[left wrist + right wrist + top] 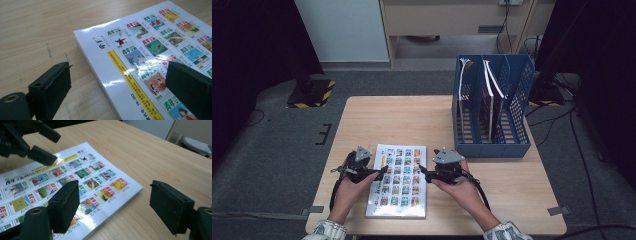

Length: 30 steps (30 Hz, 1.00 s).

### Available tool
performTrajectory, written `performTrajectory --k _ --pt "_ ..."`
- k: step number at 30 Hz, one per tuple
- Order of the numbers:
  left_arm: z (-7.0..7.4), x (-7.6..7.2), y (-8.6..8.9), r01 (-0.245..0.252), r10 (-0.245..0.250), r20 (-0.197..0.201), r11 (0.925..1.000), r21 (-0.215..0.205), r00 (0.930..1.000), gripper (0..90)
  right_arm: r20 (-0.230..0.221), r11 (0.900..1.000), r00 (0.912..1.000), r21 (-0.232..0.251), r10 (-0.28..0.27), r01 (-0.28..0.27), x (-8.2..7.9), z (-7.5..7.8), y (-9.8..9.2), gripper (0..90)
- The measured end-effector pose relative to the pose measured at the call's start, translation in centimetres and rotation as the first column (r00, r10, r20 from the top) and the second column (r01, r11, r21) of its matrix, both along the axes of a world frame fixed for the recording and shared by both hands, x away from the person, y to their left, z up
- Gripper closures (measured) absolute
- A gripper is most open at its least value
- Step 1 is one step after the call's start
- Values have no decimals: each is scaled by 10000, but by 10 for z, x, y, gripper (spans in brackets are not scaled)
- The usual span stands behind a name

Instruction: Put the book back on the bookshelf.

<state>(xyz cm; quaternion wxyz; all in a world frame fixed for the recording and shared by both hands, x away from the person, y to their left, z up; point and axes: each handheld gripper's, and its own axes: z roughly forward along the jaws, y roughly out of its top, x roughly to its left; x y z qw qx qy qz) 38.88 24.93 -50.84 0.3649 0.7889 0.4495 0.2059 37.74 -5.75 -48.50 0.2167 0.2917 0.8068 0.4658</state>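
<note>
- A thick book (398, 181) with little colored pictures on its cover lay flat on the wooden table (412, 120), near the person's edge.
- The left gripper (382, 171) sat at the book's left side. Its jaws were wide open and held nothing. The book's edge lay between them.
- The right gripper (423, 170) sat at the book's right side. Its jaws were wide open too and held nothing, with the book's right edge between them.
- A blue rack (492, 107) stood at the far right of the table, with thin books already in its slots.
- The step looked like grabbing the book from both sides.
- To do it well, each gripper should slide one jaw under the cover edge and squeeze firmly.
- Both sides should lift together, so the book would not bend or slip.
</note>
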Motion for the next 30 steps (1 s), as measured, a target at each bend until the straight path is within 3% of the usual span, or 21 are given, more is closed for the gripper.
performTrajectory --k 14,22,30 --pt "-4 2 2 -257 262 -230 9994 232 9994 77 -436 9977 9990 -667 86 -115 12 -20 14 296" --pt "-8 5 3 -385 406 -508 9984 416 9979 137 -695 9967 9971 -719 323 -373 10 -26 18 296" --pt "-10 7 6 -314 308 -829 9995 -64 9961 164 -958 9930 9944 -1048 453 -553 9 -35 23 275"
